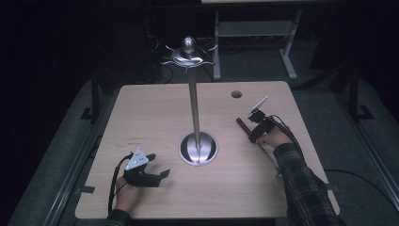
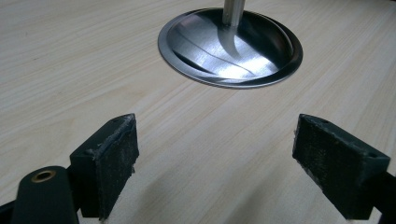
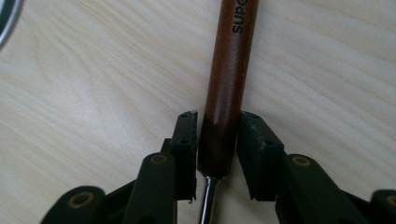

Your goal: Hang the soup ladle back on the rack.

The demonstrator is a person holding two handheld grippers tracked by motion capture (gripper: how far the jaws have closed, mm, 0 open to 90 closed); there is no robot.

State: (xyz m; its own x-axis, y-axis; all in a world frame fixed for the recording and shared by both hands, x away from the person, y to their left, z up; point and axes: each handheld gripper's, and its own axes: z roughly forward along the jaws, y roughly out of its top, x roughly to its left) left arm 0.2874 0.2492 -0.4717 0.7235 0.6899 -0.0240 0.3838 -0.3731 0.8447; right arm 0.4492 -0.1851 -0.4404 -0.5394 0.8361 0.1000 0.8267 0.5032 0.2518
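Note:
A steel stand has a round dished base (image 1: 198,149) at the table's middle and a tall pole (image 1: 194,103) topped by a ring of hooks (image 1: 188,54). To its right, a tool with a brown wooden handle (image 1: 243,125) and a thin metal shaft (image 1: 270,157) lies on the table. My right gripper (image 1: 254,134) is shut on the handle's lower end (image 3: 231,70), a jaw on each side, and the shaft (image 3: 208,200) runs back under the gripper (image 3: 217,135). My left gripper (image 1: 159,165) rests open at the front left. Its jaws (image 2: 229,163) stand wide apart and face the base (image 2: 229,46).
The light wooden table (image 1: 141,117) has a cable hole (image 1: 236,94) near its far right. The white frame of another table (image 1: 254,28) stands behind in the dark. Cables trail from both grippers towards the front edge.

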